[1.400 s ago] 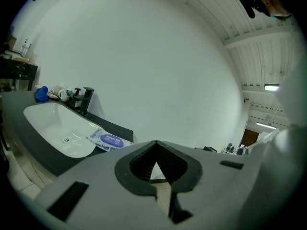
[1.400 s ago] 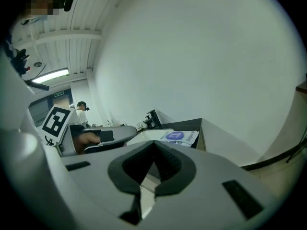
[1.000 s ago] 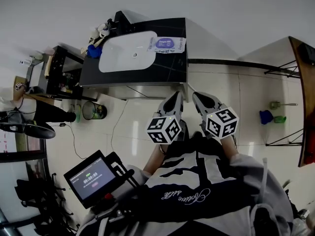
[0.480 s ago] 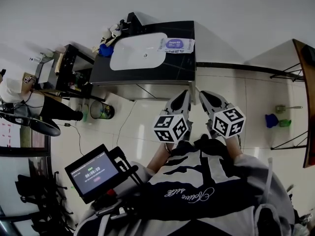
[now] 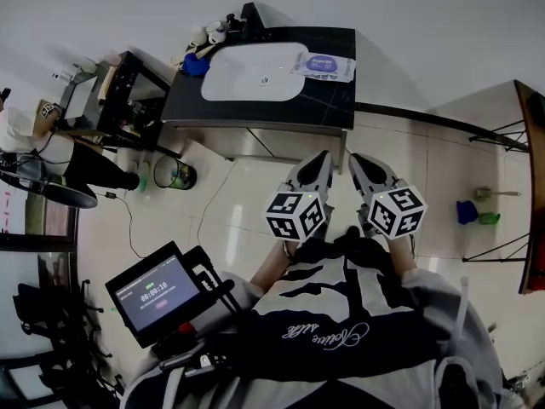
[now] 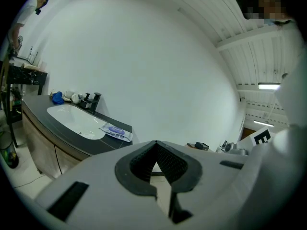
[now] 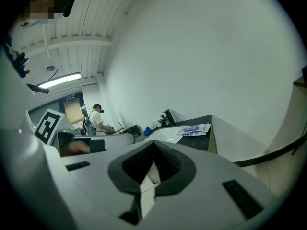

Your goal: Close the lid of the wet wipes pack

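The wet wipes pack, white with a purple label, lies flat on the dark counter just right of the white sink basin. It also shows in the left gripper view and the right gripper view. I cannot tell how its lid stands at this distance. My left gripper and right gripper hang side by side over the tiled floor, well short of the counter's front edge. Each has its jaws shut tip to tip on nothing.
A black faucet and a blue item sit at the basin's far end. A rack and a waste bin stand left of the counter. A table borders the right. Another person stands beyond.
The counter and pack have shifted right and slightly up in the head view. Both grippers sit a little higher and stay shut.
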The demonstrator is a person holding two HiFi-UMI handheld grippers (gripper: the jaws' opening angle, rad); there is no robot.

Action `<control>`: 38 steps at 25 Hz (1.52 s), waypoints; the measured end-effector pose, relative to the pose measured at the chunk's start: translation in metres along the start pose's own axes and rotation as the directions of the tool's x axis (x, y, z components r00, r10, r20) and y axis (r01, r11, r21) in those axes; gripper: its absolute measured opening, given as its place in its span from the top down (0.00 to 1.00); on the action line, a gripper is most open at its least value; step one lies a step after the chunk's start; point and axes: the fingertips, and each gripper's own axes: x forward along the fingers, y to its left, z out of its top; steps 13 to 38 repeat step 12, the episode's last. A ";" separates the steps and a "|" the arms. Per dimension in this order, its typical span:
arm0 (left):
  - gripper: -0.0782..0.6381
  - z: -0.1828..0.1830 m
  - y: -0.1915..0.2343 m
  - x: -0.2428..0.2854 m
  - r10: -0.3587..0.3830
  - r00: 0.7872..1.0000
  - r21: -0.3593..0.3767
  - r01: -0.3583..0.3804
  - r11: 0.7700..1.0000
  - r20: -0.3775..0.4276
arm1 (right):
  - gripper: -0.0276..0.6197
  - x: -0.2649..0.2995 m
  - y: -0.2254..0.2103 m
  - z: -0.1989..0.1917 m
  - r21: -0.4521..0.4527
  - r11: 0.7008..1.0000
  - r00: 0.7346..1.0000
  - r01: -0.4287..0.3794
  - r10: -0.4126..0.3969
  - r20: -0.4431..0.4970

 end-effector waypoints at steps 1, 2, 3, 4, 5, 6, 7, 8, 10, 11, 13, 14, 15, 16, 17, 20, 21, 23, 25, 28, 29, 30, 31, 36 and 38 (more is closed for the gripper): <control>0.89 0.000 0.001 -0.003 -0.003 1.000 -0.002 0.003 1.000 0.003 | 0.96 -0.001 0.002 0.000 -0.001 1.000 1.000 0.005 -0.005 0.002; 0.89 0.001 0.001 -0.006 -0.007 1.000 -0.003 0.007 1.000 0.006 | 0.96 -0.002 0.004 -0.001 -0.003 1.000 1.000 0.011 -0.011 0.003; 0.89 0.001 0.002 -0.008 -0.010 1.000 -0.002 0.010 1.000 0.007 | 0.96 -0.002 0.005 0.000 -0.006 1.000 1.000 0.015 -0.015 0.005; 0.89 0.001 0.002 -0.010 -0.014 1.000 0.002 0.014 1.000 0.006 | 0.96 -0.002 0.007 0.001 -0.008 1.000 1.000 0.019 -0.019 0.008; 0.89 0.001 0.002 -0.012 -0.016 1.000 0.008 0.016 1.000 0.005 | 0.96 -0.002 0.008 0.001 -0.009 1.000 1.000 0.022 -0.022 0.010; 0.89 0.001 0.003 -0.012 -0.018 1.000 0.012 0.018 1.000 0.004 | 0.96 -0.001 0.009 0.002 -0.011 1.000 1.000 0.023 -0.023 0.011; 0.89 0.002 0.004 -0.013 -0.019 1.000 0.013 0.019 1.000 0.004 | 0.96 0.000 0.010 0.003 -0.013 1.000 1.000 0.024 -0.024 0.012; 0.89 0.002 0.006 -0.013 -0.020 1.000 0.011 0.020 1.000 0.004 | 0.96 0.002 0.012 0.003 -0.016 1.000 1.000 0.024 -0.024 0.011; 0.89 0.004 0.009 -0.014 -0.021 1.000 0.005 0.021 1.000 0.005 | 0.96 0.005 0.014 0.004 -0.019 1.000 1.000 0.023 -0.023 0.008; 0.89 0.006 0.010 -0.015 -0.021 1.000 0.004 0.021 1.000 0.005 | 0.96 0.006 0.016 0.004 -0.020 1.000 1.000 0.023 -0.023 0.007; 0.89 0.007 0.012 -0.016 -0.021 1.000 0.002 0.021 1.000 0.005 | 0.96 0.008 0.017 0.005 -0.021 1.000 1.000 0.023 -0.023 0.006; 0.89 0.007 0.012 -0.016 -0.021 1.000 0.002 0.021 1.000 0.005 | 0.96 0.008 0.017 0.005 -0.021 1.000 1.000 0.023 -0.023 0.006; 0.89 0.007 0.012 -0.016 -0.021 1.000 0.002 0.021 1.000 0.005 | 0.96 0.008 0.017 0.005 -0.021 1.000 1.000 0.023 -0.023 0.006; 0.89 0.007 0.012 -0.016 -0.021 1.000 0.002 0.021 1.000 0.005 | 0.96 0.008 0.017 0.005 -0.021 1.000 1.000 0.023 -0.023 0.006; 0.89 0.007 0.012 -0.016 -0.021 1.000 0.002 0.021 1.000 0.005 | 0.96 0.008 0.017 0.005 -0.021 1.000 1.000 0.023 -0.023 0.006; 0.89 0.007 0.012 -0.016 -0.021 1.000 0.002 0.021 1.000 0.005 | 0.96 0.008 0.017 0.005 -0.021 1.000 1.000 0.023 -0.023 0.006; 0.89 0.007 0.012 -0.016 -0.021 1.000 0.002 0.021 1.000 0.005 | 0.96 0.008 0.017 0.005 -0.021 1.000 1.000 0.023 -0.023 0.006; 0.89 0.007 0.012 -0.016 -0.021 1.000 0.002 0.021 1.000 0.005 | 0.96 0.008 0.017 0.005 -0.021 1.000 1.000 0.023 -0.023 0.006; 0.89 0.007 0.012 -0.016 -0.021 1.000 0.002 0.021 1.000 0.005 | 0.96 0.008 0.017 0.005 -0.021 1.000 1.000 0.023 -0.023 0.006; 0.89 0.007 0.012 -0.016 -0.021 1.000 0.002 0.021 1.000 0.005 | 0.96 0.008 0.017 0.005 -0.021 1.000 1.000 0.023 -0.023 0.006; 0.89 0.007 0.012 -0.016 -0.021 1.000 0.002 0.021 1.000 0.005 | 0.96 0.008 0.017 0.005 -0.021 1.000 1.000 0.023 -0.023 0.006; 0.89 0.007 0.012 -0.016 -0.021 1.000 0.002 0.021 1.000 0.005 | 0.96 0.008 0.017 0.005 -0.021 1.000 1.000 0.023 -0.023 0.006; 0.89 0.007 0.012 -0.016 -0.021 1.000 0.002 0.021 1.000 0.005 | 0.96 0.008 0.017 0.005 -0.021 1.000 1.000 0.023 -0.023 0.006; 0.89 0.007 0.012 -0.016 -0.021 1.000 0.002 0.021 1.000 0.005 | 0.96 0.008 0.017 0.005 -0.021 1.000 1.000 0.023 -0.023 0.006; 0.89 0.007 0.012 -0.016 -0.021 1.000 0.002 0.021 1.000 0.005 | 0.96 0.008 0.017 0.005 -0.021 1.000 1.000 0.023 -0.023 0.006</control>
